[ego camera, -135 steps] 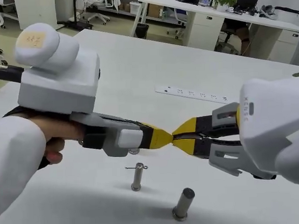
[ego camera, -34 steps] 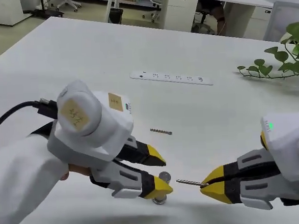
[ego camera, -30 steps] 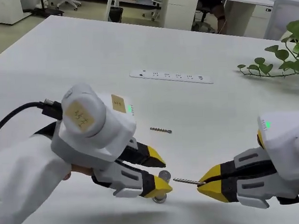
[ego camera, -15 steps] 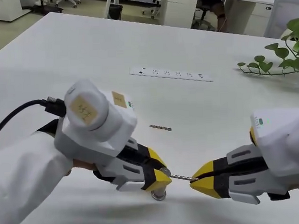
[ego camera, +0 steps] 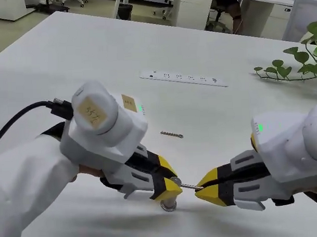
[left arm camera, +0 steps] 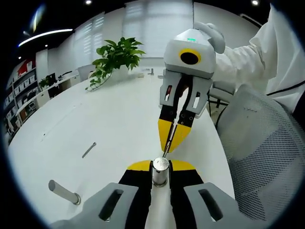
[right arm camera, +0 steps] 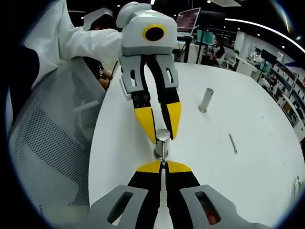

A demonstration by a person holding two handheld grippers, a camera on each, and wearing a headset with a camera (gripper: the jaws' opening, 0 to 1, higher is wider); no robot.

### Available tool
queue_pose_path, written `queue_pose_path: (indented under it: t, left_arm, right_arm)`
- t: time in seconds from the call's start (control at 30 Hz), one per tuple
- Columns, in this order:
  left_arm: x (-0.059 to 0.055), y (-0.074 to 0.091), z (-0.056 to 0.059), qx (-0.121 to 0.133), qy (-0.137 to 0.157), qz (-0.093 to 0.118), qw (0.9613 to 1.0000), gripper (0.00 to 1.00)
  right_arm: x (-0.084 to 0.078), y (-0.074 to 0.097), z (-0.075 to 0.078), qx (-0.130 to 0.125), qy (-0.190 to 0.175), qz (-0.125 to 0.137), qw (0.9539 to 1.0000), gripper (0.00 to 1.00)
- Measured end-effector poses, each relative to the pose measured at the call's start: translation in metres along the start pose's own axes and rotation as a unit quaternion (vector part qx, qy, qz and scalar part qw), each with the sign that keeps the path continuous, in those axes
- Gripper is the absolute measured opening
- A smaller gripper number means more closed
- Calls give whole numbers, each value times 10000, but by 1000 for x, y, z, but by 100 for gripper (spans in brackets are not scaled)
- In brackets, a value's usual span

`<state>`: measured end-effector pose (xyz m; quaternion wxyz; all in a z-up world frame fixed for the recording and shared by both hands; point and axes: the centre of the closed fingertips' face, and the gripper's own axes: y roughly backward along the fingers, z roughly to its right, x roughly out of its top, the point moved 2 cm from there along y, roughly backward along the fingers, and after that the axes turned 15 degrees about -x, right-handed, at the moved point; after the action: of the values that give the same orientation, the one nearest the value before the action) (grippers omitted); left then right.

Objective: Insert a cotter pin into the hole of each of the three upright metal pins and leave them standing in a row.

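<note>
Currently the left gripper (ego camera: 170,181) clamps an upright metal pin (ego camera: 169,204) close to the near edge of the table (ego camera: 94,58), jaws pressed to both its sides. The right gripper (ego camera: 201,185) pinches a cotter pin (ego camera: 189,186) held level, its free end touching the pin's head; whether it sits in the hole cannot be told. The head view adds a power strip (ego camera: 183,77) towards the far edge and a spare cotter pin (ego camera: 172,134) lying mid-table. The right gripper view adds a second metal pin (right arm camera: 206,99), upright, well apart from the held one. The left gripper view adds a leafy plant (left arm camera: 116,52).
</note>
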<state>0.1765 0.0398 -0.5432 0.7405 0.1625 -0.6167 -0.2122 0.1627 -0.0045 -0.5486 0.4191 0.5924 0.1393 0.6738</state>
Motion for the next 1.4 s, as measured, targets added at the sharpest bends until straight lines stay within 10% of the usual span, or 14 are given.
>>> queue_pose_path:
  t: [0.7,0.9,1.4]
  left_arm:
    - [1,-1,-1,71,417,73,9991,10]
    - [2,-1,1,99,99,-27,9999,11]
    - [21,70,-33,1140,69,718,9909,47]
  right_arm:
    - [8,-16,-2,411,569,42,9975,1]
    - [6,-20,-5,452,529,-29,9976,14]
    - [13,-9,5,117,-103,274,9995,28]
